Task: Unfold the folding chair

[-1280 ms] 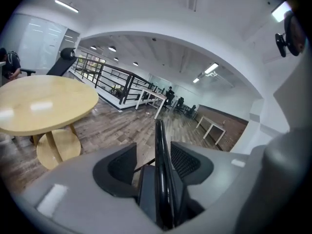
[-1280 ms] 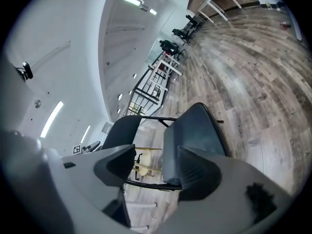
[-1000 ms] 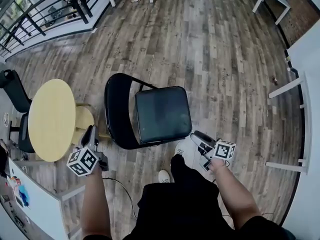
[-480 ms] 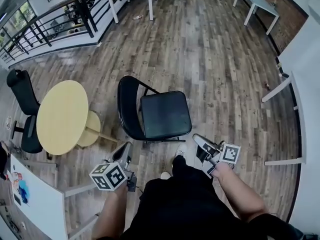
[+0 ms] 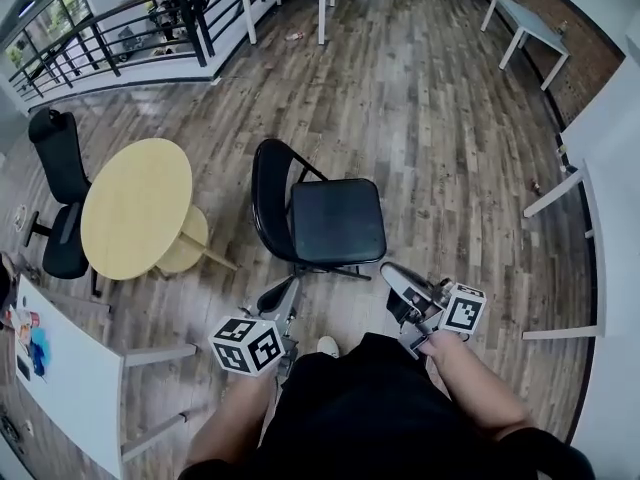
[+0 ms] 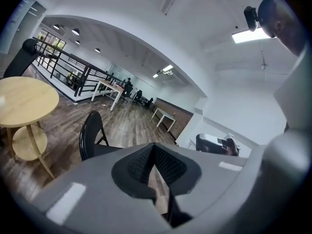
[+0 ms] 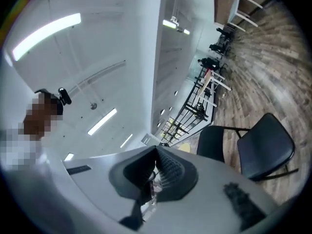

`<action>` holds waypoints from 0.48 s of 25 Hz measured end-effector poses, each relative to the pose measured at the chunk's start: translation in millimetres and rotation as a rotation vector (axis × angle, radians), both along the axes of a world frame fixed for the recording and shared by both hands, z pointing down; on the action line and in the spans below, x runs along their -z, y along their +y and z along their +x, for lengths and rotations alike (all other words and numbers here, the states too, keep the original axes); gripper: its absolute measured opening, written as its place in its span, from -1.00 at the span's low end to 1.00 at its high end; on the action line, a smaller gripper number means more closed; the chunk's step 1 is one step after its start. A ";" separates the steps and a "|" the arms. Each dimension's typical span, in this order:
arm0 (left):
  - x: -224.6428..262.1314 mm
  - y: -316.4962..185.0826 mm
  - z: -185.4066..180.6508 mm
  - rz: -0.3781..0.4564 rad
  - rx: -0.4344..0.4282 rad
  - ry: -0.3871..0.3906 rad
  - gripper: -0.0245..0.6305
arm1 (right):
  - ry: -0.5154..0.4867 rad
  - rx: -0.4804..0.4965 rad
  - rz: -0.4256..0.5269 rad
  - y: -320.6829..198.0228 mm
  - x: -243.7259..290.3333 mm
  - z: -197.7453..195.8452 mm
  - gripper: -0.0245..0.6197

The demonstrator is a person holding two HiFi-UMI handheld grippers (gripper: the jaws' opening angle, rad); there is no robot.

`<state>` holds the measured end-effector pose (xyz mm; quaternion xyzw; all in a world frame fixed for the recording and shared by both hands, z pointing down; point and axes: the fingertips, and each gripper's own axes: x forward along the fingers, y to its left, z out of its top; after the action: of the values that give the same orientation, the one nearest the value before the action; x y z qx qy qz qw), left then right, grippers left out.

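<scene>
- Head view: taken from the person's head, high up, looking steeply down on the wood floor [image 5: 430,118]. The folding chair [image 5: 335,218] is mid-frame, and both grippers sit at the lower edge, close under the lens.
- Left gripper view: rides on the left gripper [image 5: 272,296], low and near level, looking along its jaws. The chair is near and seen side-on, with the round table [image 5: 135,208] at left.
- Right gripper view: rides on the right gripper [image 5: 392,272], rolled and tipped up. Mostly ceiling, with the chair at lower right.
- All three views share the chair and the black railing [image 5: 110,43].
</scene>
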<state>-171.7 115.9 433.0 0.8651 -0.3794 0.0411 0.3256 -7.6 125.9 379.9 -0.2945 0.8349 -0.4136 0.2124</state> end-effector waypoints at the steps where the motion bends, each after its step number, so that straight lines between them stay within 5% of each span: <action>1: 0.5 4.2 0.8 0.001 0.006 0.011 -0.91 | 0.049 0.000 0.012 2.2 0.5 -0.2 -0.90; 7: -3.3 25.7 12.2 -0.007 0.032 0.028 -0.91 | 0.450 0.031 0.025 18.8 -24.0 4.2 -0.90; 12: 1.8 52.6 37.9 -0.028 0.034 0.062 -0.91 | 0.484 0.076 0.044 54.0 -22.4 20.0 -0.90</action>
<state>-133.7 168.5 431.2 0.8547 -0.3833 0.0140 0.3497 12.4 179.9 402.3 -0.3487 0.8807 -0.3205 -0.0030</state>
